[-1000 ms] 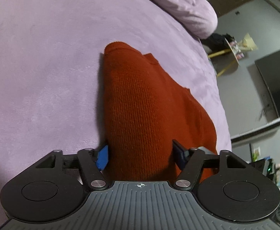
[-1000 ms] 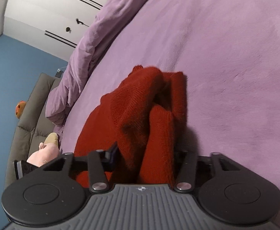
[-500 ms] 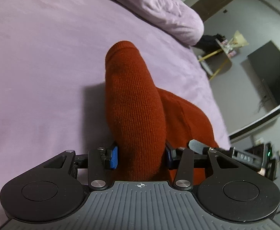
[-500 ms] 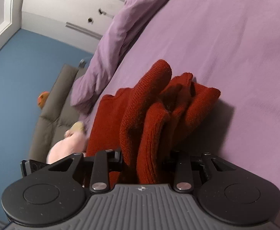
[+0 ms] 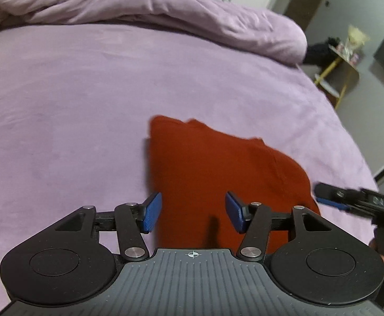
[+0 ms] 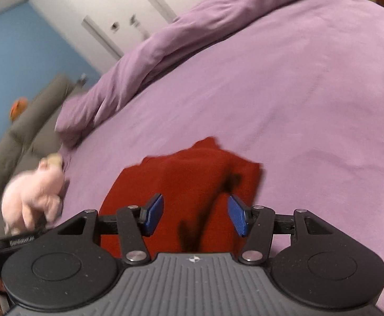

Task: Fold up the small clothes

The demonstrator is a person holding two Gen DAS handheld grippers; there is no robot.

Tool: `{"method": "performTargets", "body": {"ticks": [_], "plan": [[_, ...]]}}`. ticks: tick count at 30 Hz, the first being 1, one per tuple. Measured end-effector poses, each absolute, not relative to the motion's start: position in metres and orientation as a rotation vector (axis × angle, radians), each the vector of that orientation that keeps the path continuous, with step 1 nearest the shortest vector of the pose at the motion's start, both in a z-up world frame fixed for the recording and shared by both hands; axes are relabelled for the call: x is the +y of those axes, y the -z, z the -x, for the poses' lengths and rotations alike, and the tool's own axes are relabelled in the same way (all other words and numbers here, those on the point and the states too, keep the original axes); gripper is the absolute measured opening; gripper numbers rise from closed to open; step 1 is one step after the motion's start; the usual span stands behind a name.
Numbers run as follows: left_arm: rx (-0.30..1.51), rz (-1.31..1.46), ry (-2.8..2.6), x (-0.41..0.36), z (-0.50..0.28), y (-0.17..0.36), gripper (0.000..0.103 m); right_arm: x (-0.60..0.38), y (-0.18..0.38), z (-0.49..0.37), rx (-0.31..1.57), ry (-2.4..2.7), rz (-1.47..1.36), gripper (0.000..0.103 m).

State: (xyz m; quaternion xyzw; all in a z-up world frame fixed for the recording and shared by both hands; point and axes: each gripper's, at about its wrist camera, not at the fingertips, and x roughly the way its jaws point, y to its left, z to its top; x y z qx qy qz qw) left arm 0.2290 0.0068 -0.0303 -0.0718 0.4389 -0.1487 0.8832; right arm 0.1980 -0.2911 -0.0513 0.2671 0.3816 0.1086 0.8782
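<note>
On purple bed [image 5: 86, 92]: red garment [image 5: 218, 163] lies folded | my left gripper [image 5: 193, 212] spread, empty | right gripper [image 6: 195, 216] spread, empty

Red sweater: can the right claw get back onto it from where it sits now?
Probably yes. The right claw is open, and the red sweater lies folded on the purple bedspread directly beyond its fingers, nothing between them. The pink plush toy sits off to the side.

The sweater [image 5: 218, 173] lies on the bed [image 5: 86, 100] just ahead of both tongs; a duvet [image 5: 165, 13] lies beyond, a plush toy [image 6: 31, 200] left of the right tongs [image 6: 195, 216].
</note>
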Motion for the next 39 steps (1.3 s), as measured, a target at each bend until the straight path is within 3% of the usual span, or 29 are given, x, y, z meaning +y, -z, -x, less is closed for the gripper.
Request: {"method": "performTargets", "body": {"ticks": [2, 4, 6, 7, 12, 15, 20, 22, 24, 32, 33, 34, 35, 39], "plan": [[0.923, 0.099, 0.248, -0.008, -0.232, 0.040, 0.058, -0.276, 0.055, -0.216, 0.831, -0.212, -0.527, 0.046], [0.925, 0.050, 0.188, -0.015, -0.231, 0.044, 0.057, -0.270, 0.061, -0.229, 0.883, -0.179, -0.499, 0.024], [0.893, 0.023, 0.178, -0.020, -0.228, 0.045, 0.058, -0.264, 0.062, -0.234, 0.859, -0.178, -0.430, 0.010], [0.893, 0.006, 0.173, -0.023, -0.228, 0.047, 0.059, -0.261, 0.065, -0.231, 0.839, -0.177, -0.384, 0.008], [0.902, 0.030, 0.161, -0.030, -0.231, 0.057, 0.065, -0.258, 0.081, -0.247, 0.822, -0.115, -0.281, 0.008], [0.899, 0.018, 0.149, -0.027, -0.226, 0.056, 0.067, -0.266, 0.076, -0.235, 0.809, -0.105, -0.360, 0.011], [0.913, 0.044, 0.167, -0.019, -0.217, 0.053, 0.067, -0.278, 0.056, -0.168, 0.759, -0.121, -0.417, 0.029], [0.914, 0.061, 0.174, -0.014, -0.208, 0.051, 0.067, -0.280, 0.057, -0.132, 0.739, -0.123, -0.454, 0.046], [0.906, 0.081, 0.168, -0.007, -0.195, 0.046, 0.067, -0.286, 0.064, -0.103, 0.747, -0.123, -0.536, 0.056], [0.926, 0.046, 0.164, 0.008, -0.128, 0.049, 0.065, -0.287, 0.086, -0.098, 0.808, -0.235, -0.827, 0.056], [0.932, 0.029, 0.164, 0.008, -0.124, 0.052, 0.065, -0.285, 0.088, -0.104, 0.816, -0.220, -0.831, 0.051], [0.950, 0.012, 0.158, 0.006, -0.122, 0.055, 0.065, -0.281, 0.088, -0.109, 0.830, -0.201, -0.813, 0.026], [0.967, 0.000, 0.154, 0.005, -0.123, 0.059, 0.065, -0.276, 0.086, -0.112, 0.843, -0.182, -0.774, 0.017], [1.000, -0.032, 0.132, -0.003, -0.129, 0.073, 0.062, -0.290, 0.085, -0.106, 0.717, -0.325, -1.033, 0.017]]}}
